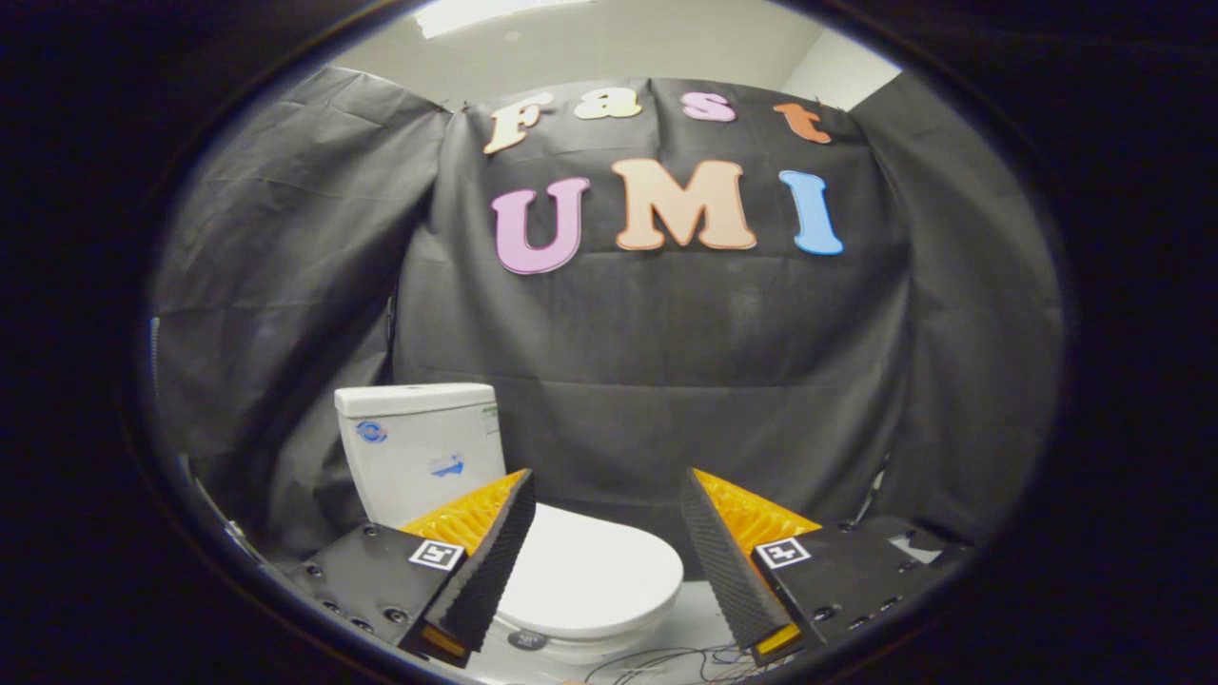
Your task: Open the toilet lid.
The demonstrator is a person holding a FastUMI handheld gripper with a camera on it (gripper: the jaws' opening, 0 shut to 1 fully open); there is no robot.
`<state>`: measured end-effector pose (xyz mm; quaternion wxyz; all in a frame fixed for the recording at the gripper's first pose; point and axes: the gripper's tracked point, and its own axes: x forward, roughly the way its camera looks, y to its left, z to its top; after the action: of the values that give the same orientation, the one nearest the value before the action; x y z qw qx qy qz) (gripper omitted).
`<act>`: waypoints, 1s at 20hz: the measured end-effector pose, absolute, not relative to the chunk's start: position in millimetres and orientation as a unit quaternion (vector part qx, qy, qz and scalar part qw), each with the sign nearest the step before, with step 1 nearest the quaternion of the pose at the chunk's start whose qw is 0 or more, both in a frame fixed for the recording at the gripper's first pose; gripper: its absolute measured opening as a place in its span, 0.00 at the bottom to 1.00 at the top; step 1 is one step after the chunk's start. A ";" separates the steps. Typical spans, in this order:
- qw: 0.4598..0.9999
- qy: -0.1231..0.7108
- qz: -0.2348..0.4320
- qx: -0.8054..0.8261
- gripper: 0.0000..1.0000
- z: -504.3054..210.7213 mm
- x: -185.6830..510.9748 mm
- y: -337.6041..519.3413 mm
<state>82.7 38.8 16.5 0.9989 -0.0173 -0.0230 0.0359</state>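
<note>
Claw: the claw (606,490) is released, its two fingers spread wide apart with nothing between the ridged pads; it hangs above and on the near side of the toilet, touching nothing.
Left finger: its tip (519,495) overlaps the left rear part of the lid in view, just in front of the tank.
Right finger: its tip (695,490) stands to the right of the lid, against the black cloth wall.
Toilet lid: the toilet lid (590,571) is down and closed, lying flat on the bowl; it sits between and just beyond the fingers, nearer the left one.
Lid axis: the long axis runs from the tank at far left toward the rounded front end at near right; the front end points to the near right.
Lid material: smooth, glossy white, oval, gently domed.
Tank: the tank (419,447) stands upright behind the lid at far left, a white boxy shape with a flat cover on top and small blue marks on its front.
Bowl: the bowl rim (580,647) shows under the lid's front edge; its inside is hidden by the closed lid.
Wall: creased black cloth wall (666,381) hangs behind the toilet.
Floor: thin wires (666,661) lie on the pale floor near the toilet's front.
</note>
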 end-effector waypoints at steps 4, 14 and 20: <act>0.998 -0.059 0.024 -0.019 0.95 41.9 102.4 77.9; 0.993 -0.088 -0.069 0.023 0.95 66.3 93.6 152.4; 0.969 -0.129 -0.169 0.129 0.87 58.1 70.9 157.5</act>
<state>70.9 157.5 58.1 0.9686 0.1290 -0.1289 -0.1688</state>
